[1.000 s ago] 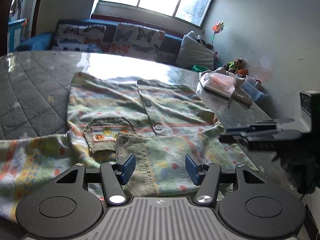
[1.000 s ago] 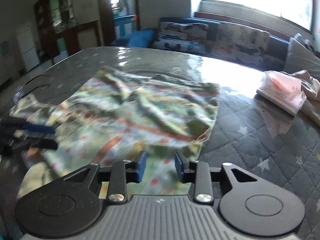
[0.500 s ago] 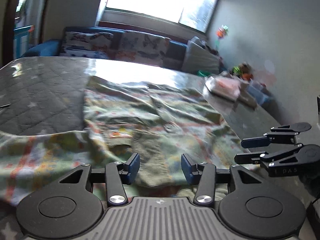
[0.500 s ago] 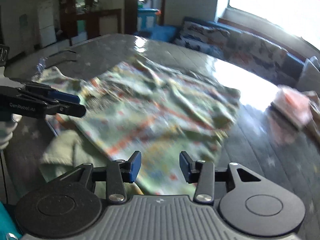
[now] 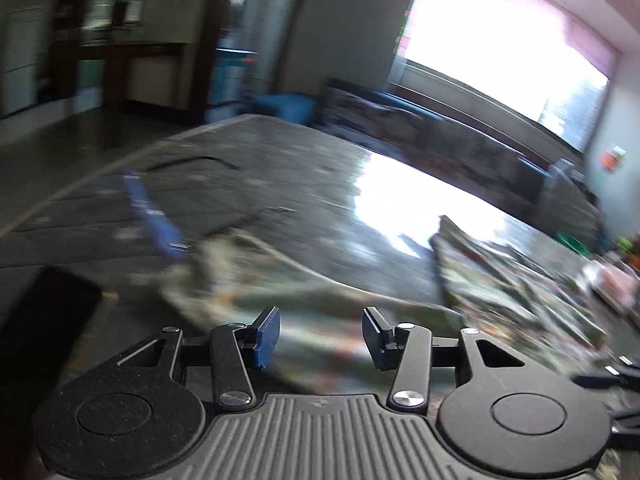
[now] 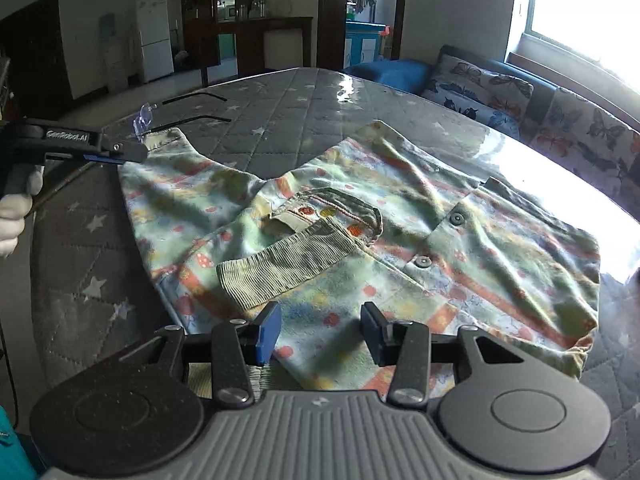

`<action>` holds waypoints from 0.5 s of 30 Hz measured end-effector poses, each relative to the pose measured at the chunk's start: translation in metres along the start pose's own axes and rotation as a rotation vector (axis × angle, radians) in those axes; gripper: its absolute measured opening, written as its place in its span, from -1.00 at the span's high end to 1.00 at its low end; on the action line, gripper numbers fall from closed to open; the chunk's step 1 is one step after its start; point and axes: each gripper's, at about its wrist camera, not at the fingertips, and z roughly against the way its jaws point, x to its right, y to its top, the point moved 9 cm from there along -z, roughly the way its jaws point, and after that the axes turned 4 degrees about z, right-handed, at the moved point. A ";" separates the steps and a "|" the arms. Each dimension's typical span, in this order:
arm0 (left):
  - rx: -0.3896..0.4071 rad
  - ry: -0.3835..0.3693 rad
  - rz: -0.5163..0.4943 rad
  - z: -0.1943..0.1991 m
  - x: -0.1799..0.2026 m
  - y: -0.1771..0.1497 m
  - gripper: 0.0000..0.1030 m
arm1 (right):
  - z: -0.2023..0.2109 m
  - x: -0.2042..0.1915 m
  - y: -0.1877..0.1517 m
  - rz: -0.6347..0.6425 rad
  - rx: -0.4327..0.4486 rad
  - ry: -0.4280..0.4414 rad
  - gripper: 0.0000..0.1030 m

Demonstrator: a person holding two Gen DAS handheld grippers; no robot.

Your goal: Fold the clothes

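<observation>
A child's patterned button shirt (image 6: 460, 248) lies flat on the grey quilted table (image 6: 280, 104). One sleeve is folded across its front, with the corduroy cuff (image 6: 280, 268) lying by the pocket. The other sleeve (image 6: 176, 184) stretches out to the left. My right gripper (image 6: 320, 332) hovers open over the shirt's near hem with nothing between its pads. The left gripper (image 6: 116, 152), held by a gloved hand (image 6: 14, 208), is at the end of that outstretched sleeve. The left wrist view is blurred; there my left gripper (image 5: 320, 336) stands open above the sleeve cloth (image 5: 320, 300).
A pair of glasses (image 6: 160, 116) lies on the table just beyond the outstretched sleeve. A sofa with butterfly cushions (image 6: 500, 92) runs along the far side under the window. A dark flat object (image 5: 44, 320) sits at the lower left of the left wrist view.
My left gripper has swung left from the shirt's body to the outstretched sleeve. The right gripper has turned left and moved along the hem, its jaws a little wider.
</observation>
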 end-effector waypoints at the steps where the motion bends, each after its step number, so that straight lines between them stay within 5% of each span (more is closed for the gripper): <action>1: 0.011 0.033 0.017 -0.001 -0.009 0.003 0.06 | 0.001 0.001 0.001 -0.006 0.004 0.000 0.14; 6: 0.053 0.146 0.077 -0.007 -0.042 0.015 0.07 | 0.003 -0.002 0.003 -0.002 0.010 0.000 0.13; 15: 0.038 0.193 0.105 -0.023 -0.055 0.015 0.13 | 0.007 -0.009 0.006 0.007 0.024 0.012 0.06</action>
